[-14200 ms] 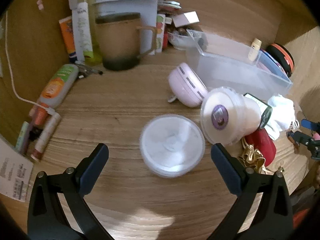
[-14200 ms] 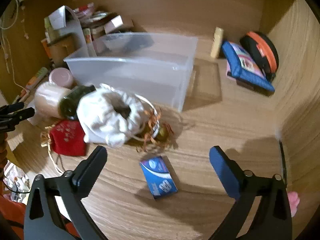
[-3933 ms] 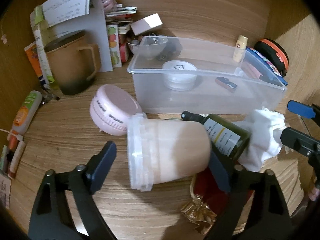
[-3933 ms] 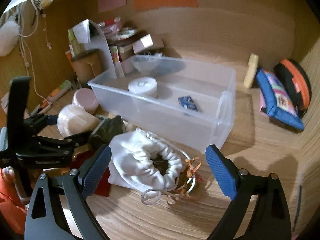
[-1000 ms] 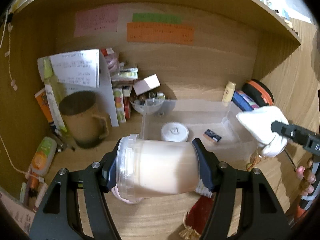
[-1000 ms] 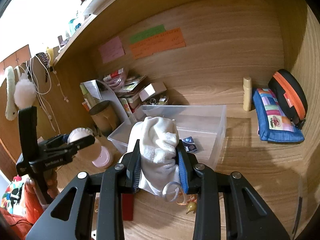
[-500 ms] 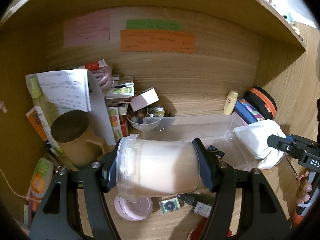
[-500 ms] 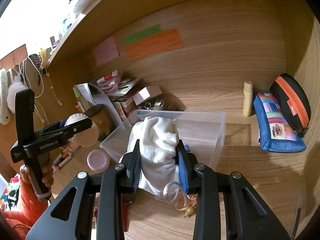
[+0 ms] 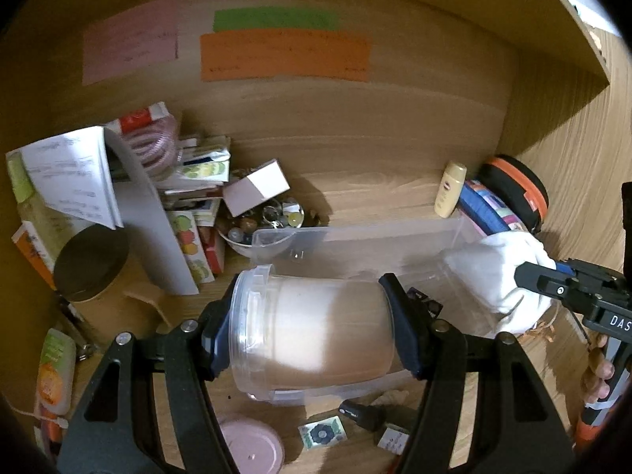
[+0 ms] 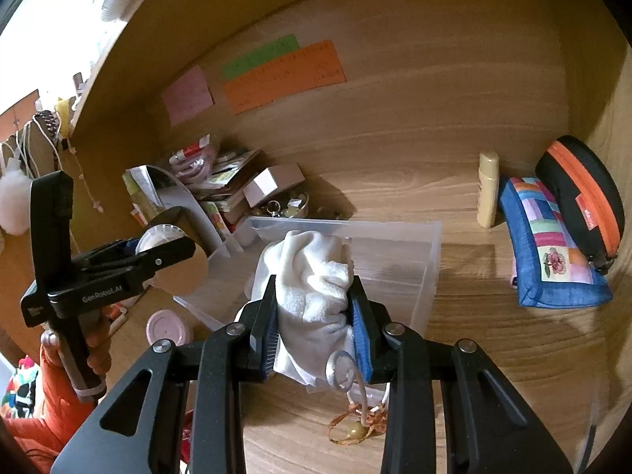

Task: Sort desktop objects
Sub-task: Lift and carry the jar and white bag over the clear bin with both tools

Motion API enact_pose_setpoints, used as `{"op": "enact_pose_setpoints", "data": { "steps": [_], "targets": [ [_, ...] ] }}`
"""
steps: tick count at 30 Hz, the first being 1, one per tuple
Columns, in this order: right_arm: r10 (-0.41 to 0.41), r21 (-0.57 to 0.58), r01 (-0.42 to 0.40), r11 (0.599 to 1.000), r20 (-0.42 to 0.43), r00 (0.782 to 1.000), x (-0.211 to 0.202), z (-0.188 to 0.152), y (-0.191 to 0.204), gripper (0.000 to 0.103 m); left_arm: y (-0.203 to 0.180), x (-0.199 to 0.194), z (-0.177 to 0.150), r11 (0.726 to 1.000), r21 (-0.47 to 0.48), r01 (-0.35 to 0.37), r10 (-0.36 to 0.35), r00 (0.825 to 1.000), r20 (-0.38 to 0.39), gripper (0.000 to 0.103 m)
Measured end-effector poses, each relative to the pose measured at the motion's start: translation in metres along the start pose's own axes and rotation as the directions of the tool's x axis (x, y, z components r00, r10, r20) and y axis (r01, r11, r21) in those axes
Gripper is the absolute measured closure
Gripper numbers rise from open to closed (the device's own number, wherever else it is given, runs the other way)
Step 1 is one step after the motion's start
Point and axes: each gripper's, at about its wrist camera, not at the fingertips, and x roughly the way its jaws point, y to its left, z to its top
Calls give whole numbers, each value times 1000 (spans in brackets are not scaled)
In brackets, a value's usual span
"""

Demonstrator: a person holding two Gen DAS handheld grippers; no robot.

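Close in on the left side, the left gripper (image 9: 312,331) has its jaws clamped on a clear plastic tub (image 9: 316,331), pale pink stuff inside, held on its side in the air with the lidded end to the left. Below it on the wooden desk (image 9: 355,205) lie a pink round case (image 9: 252,448), a small patterned card (image 9: 322,432) and a dark bottle (image 9: 371,420).

Over on the right, the right gripper (image 10: 314,316) is squeezed tight on a white cloth pouch (image 10: 312,276), the fabric bunched up between the blue pads, its drawstring loop and an orange tangled cord (image 10: 355,426) dangling beneath. A hand (image 10: 94,343) in an orange sleeve grips the other tool's handle at the left of that view.

Just beyond both, the clear storage bin (image 9: 395,237) sits open on the desk; tub and pouch both hang above its near side. A small dark packet (image 9: 424,302) shows through the bin wall.

Further back: a brown lidded mug (image 9: 91,264) at left, a glass bowl of trinkets (image 9: 268,221), a stack of boxes and papers (image 9: 193,181). At right, a cream bottle (image 10: 488,189), a blue patchwork pouch (image 10: 549,249) and a black-and-orange case (image 10: 580,193). On the back wall, pink, green and orange notes (image 9: 284,55).
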Motion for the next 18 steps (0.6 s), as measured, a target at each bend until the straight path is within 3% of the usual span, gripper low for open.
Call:
{"op": "enact_pose_setpoints", "data": {
  "steps": [18],
  "targets": [
    [-45, -29, 43, 999, -90, 995, 40, -1, -5, 74, -21, 38, -10, 997, 61, 36, -31, 996, -85, 37]
  ]
}}
